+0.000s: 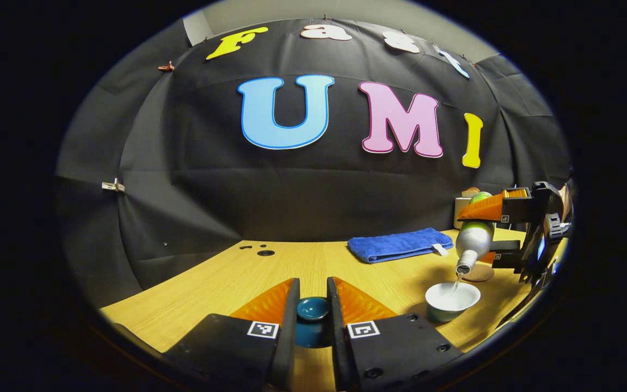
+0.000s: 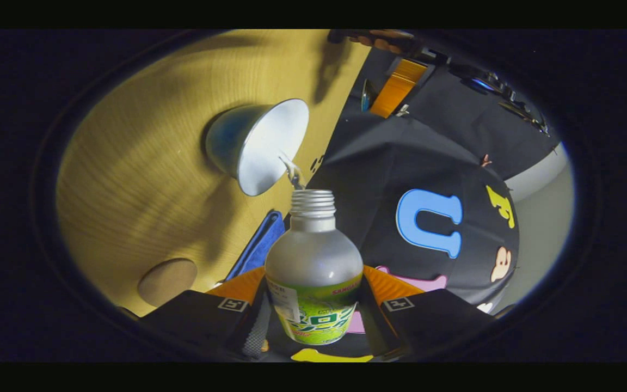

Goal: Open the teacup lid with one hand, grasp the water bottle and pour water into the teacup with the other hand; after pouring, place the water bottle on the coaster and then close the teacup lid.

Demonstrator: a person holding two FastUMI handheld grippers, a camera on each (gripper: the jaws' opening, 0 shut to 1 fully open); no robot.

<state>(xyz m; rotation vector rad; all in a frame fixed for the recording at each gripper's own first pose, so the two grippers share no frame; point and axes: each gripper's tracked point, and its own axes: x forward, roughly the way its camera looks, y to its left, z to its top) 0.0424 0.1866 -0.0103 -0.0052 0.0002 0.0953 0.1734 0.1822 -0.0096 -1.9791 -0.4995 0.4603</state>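
Overhead, black cloth wall [image 1: 302,196]; below, wooden table [image 1: 226,277], blue towel [image 1: 398,245].

dim booth, warm overhead light, soft shadows on table [image 1: 226,283], fisheye-warped edges.

The bottle [image 1: 474,239] is silvery with a green label, uncapped, tipped mouth-down over the cup [image 1: 451,301], a thin stream running in; the cup is white inside, open, upright on the worktop; the teal lid [image 1: 312,309] is held apart; the round coaster [image 2: 167,281] lies bare near the cup.
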